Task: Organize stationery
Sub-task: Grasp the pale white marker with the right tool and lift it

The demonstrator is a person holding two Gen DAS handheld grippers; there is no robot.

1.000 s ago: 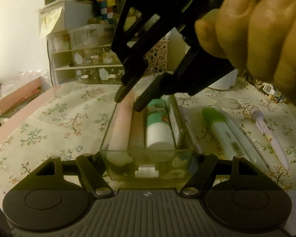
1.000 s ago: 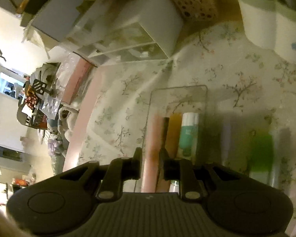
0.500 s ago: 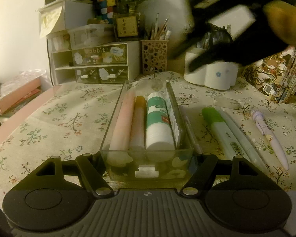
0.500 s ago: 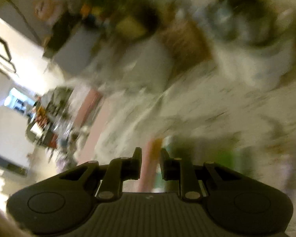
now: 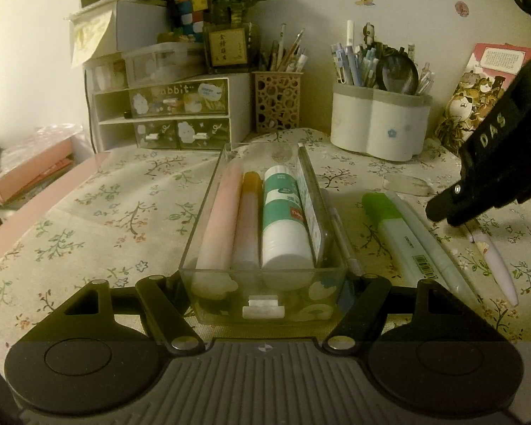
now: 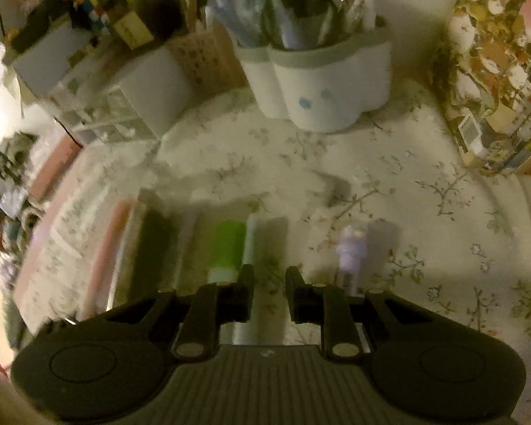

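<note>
Since a second ago the right gripper (image 5: pixel 442 217) has swung off the clear tray (image 5: pixel 209 209), where its tips were down among the pens, and over to the loose pens on that tray's right side; left one hasn't budged.

So, biggest stuff first. Floral tablecloth (image 5: pixel 116 212) covers the whole desk in front of both grippers. Way out ahead of the left gripper (image 5: pixel 263 297), at the back, there's a white drawer unit (image 5: pixel 166 113) off to the left, a brown cut-out pen cup (image 5: pixel 277 101) about dead ahead, and a white flower-shaped pen holder (image 5: pixel 378 127) to the right, stuffed with pens.

Clear tray sits right between the left gripper's fingers (image 5: pixel 159 304), and they're clamped on its near end, one on each side wall. Lying lengthwise in it, left to right: a pink stick (image 5: pixel 223 219), an orange-capped one (image 5: pixel 247 219), a green-and-white glue stick (image 5: pixel 283 219), and something flat standing on edge against the right wall, can't tell what.

Just right of the tray and outside it there's a thin pen (image 5: pixel 341 237), then a green-capped highlighter (image 5: pixel 394 230) with a pale pen (image 5: pixel 432 248) right alongside, then a lilac-and-white pen (image 5: pixel 495 262) further out.

Right gripper's jaws are narrow, only a small gap, nothing in them. In its own blurry view the tips (image 6: pixel 269 283) hang between the highlighter (image 6: pixel 226 248) on their left and the lilac pen (image 6: pixel 350 255) on their right.
</note>
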